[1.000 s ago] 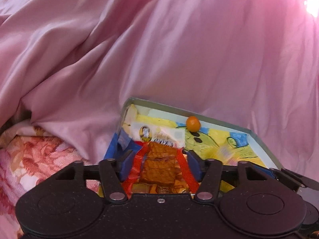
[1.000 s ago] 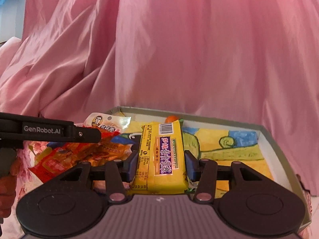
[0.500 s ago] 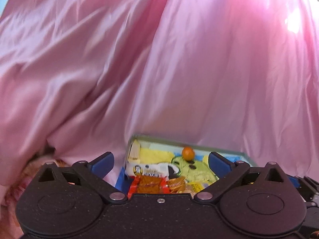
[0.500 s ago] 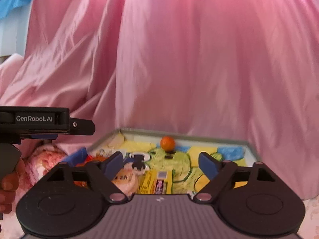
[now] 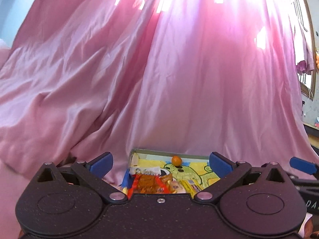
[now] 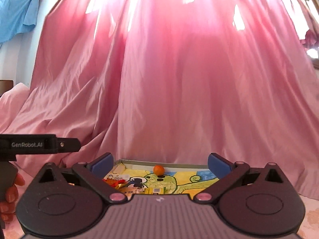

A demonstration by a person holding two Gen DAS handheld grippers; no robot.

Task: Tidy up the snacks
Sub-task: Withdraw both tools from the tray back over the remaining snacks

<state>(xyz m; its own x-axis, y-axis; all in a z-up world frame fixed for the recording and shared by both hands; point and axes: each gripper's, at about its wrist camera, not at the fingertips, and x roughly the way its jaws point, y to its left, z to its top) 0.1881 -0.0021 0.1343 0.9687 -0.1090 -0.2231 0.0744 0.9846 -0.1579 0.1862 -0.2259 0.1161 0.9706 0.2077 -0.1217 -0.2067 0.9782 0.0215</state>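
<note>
**A:** What's different for us on the left? A second ago our left gripper [image 5: 159, 164] was clamped on the orange biscuit pack [image 5: 147, 182] low over the tray [image 5: 151, 151]. Now its blue pads [image 5: 100, 162] stand wide apart with nothing between them, and the pack lies in the tray's near left part, beside the white packet [image 5: 146, 170].

**B:** So we let go and pulled back. The tray looks smaller and sits lower in the left wrist view than it did, with far more of the pink curtain [image 5: 179, 79] above it.

**A:** And the right?

**B:** Much the same. Our right gripper [image 6: 160, 165] held the yellow bar [image 6: 154, 190] upright between its pads; its jaws are opening now with nothing between them. The bar lies flat in the tray, near the middle, just right of the other wrappers.

**A:** The small orange ball [image 6: 159, 169] hasn't shifted; it is at the far wall as before.

**B:** Then both snacks are delivered, we judge. Our hands are free for the next pair, if any remain outside the tray, which these views don't show.
</note>
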